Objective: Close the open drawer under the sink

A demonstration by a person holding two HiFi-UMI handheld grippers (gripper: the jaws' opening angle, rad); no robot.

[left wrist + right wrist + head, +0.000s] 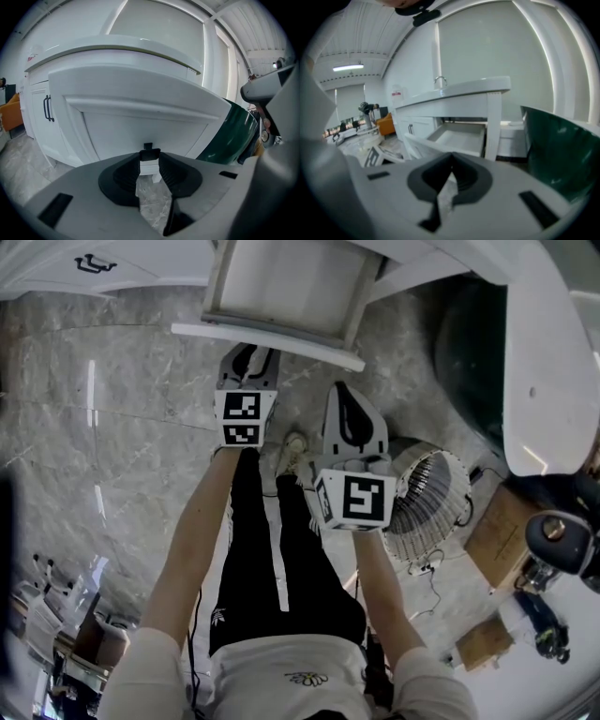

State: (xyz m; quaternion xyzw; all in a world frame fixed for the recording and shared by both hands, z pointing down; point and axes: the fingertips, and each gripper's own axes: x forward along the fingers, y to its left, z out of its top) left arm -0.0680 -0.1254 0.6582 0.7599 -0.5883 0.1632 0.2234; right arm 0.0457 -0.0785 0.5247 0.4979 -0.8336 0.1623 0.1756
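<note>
The open white drawer (281, 287) sticks out from the cabinet under the sink; its front panel (140, 117) fills the left gripper view. My left gripper (248, 357) is at the middle of that panel's front, its pads (124, 176) closed on the small black drawer handle (148, 151). My right gripper (345, 395) hangs lower and to the right, short of the drawer, jaws together with nothing between them. In the right gripper view the drawer's bare inside (457, 138) shows below the sink counter (454, 91).
A dark green tub (469, 352) stands right of the drawer. A white wire fan (427, 493) and cardboard boxes (502, 531) lie on the marble floor at the right. A cabinet door with a black handle (94, 263) is at the left. The person's legs stand below the grippers.
</note>
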